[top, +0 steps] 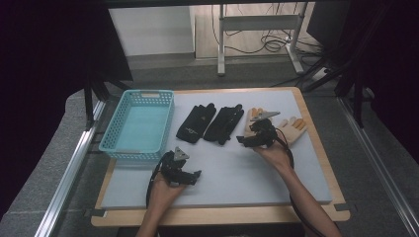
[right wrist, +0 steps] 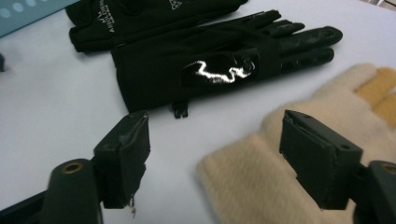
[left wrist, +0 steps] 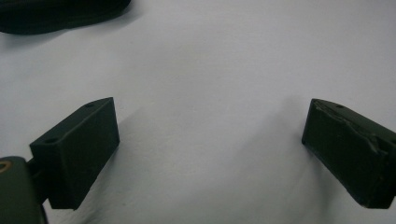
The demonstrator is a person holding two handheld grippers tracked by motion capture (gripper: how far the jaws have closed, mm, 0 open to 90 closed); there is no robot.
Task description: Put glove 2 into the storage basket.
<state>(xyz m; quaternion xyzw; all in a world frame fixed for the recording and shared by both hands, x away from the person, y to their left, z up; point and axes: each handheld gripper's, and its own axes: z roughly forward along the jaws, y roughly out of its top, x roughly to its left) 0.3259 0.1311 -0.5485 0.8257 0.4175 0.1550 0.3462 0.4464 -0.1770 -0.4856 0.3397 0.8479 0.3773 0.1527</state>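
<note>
On the left side of the grey-padded table (top: 222,173), close to its left edge, stands an empty turquoise plastic basket with perforated walls (top: 139,124). In front of it the left gripper (top: 192,176) rests over bare padding near the front edge, its jaws wide apart with nothing between them. At the middle of the table, toward the back edge, two black fabric gloves (top: 212,122) lie flat side by side, almost touching. To the right of them lies a cream knitted glove with orange fingertips (right wrist: 261,177), and a second one (top: 294,129) is nearer the right edge. The right gripper (right wrist: 217,154) hovers over the cuff of the nearer cream glove; its jaws stand apart, one at each side of the cuff, not pressing it.

I think the risk is a poor bite: the soft knit may bunch or slip, or one pad may push the glove away. The neighbouring black glove lies close and could be caught too. The way to the basket passes over the black gloves.
</note>
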